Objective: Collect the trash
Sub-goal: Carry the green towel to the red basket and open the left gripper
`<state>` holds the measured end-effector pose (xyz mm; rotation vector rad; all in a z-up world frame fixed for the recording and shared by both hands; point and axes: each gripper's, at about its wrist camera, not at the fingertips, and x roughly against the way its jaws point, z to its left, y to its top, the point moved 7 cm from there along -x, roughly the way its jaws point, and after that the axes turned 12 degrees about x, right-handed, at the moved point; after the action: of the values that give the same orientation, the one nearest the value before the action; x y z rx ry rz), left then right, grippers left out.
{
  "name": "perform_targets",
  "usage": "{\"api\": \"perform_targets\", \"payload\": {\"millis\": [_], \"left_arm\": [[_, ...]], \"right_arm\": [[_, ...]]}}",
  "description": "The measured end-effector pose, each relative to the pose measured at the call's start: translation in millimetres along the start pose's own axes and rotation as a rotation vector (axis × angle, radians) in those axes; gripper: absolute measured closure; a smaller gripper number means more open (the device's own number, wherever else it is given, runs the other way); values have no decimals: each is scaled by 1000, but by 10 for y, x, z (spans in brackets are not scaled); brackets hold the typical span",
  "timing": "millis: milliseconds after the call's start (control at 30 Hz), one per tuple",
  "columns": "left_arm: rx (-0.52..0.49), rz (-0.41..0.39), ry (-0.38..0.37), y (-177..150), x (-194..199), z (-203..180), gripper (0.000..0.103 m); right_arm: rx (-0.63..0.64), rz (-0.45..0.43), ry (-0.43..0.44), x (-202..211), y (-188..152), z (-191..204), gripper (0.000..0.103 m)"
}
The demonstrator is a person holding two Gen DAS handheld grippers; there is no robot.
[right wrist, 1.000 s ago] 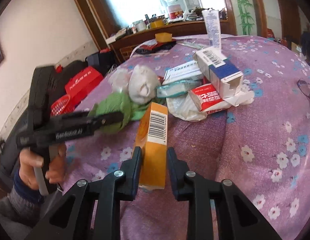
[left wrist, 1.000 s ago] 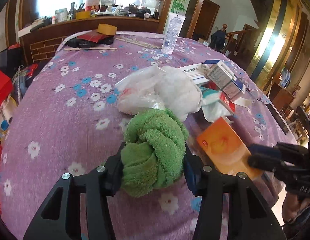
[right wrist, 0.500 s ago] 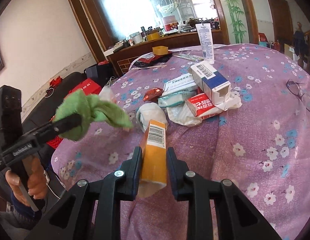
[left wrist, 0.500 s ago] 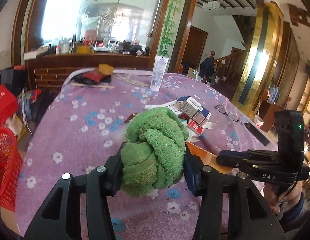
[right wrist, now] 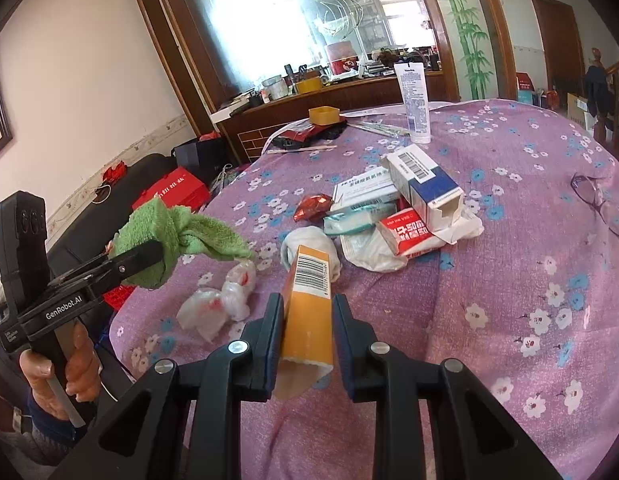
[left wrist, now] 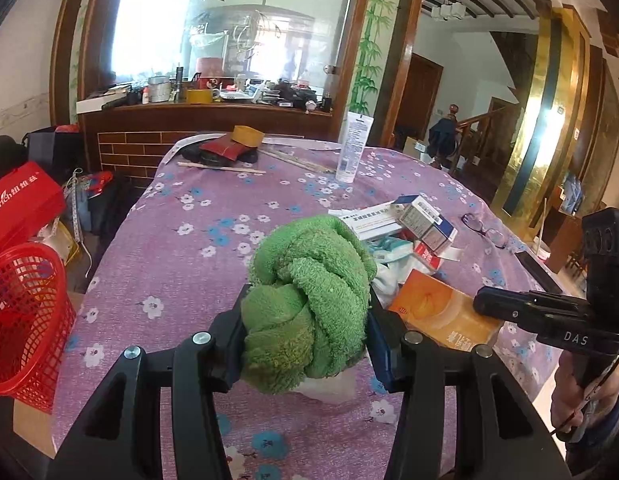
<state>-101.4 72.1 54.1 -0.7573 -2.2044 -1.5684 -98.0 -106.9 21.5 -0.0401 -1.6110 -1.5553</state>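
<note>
While a green towel (left wrist: 309,300) is clamped in the left gripper (left wrist: 305,344) and an orange carton (right wrist: 309,304) in the right gripper (right wrist: 307,344), both lifted, transfer to the red basket (left wrist: 25,320) at near left is called for.

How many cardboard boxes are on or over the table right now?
4. Orange box held in the right gripper; blue-and-white box atop the pile; flat white box beneath it; red-and-white box in front. More may be hidden.

left claw (left wrist: 305,344): clamped, tilted down | right claw (right wrist: 307,340): clamped, tilted down
</note>
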Motion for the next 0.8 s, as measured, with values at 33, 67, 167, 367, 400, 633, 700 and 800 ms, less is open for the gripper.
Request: {"api": "perform_targets", "payload": {"millis": [33, 67, 167, 367, 400, 633, 700, 800], "left_arm": [[8, -3, 8, 12, 5, 33, 54], [16, -6, 14, 26, 12, 70, 54], [40, -19, 38, 80, 61, 186, 54], [101, -75, 106, 240, 279, 504, 54], [115, -86, 127, 271, 333, 589, 54], [216, -156, 271, 429, 746, 1269, 54], [244, -171, 311, 450, 860, 1470, 54], [289, -187, 376, 447, 999, 1769, 54]], "right_arm": [[2, -3, 2, -5, 28, 6, 76], [6, -7, 5, -19, 76, 29, 76], [20, -20, 21, -62, 211, 108, 76], [58, -29, 79, -249, 541, 417, 76], [65, -30, 90, -283, 584, 479, 76], [130, -4, 189, -647, 870, 1083, 76], [143, 2, 212, -724, 931, 1228, 76], [164, 13, 255, -872, 1039, 1526, 76]]}}
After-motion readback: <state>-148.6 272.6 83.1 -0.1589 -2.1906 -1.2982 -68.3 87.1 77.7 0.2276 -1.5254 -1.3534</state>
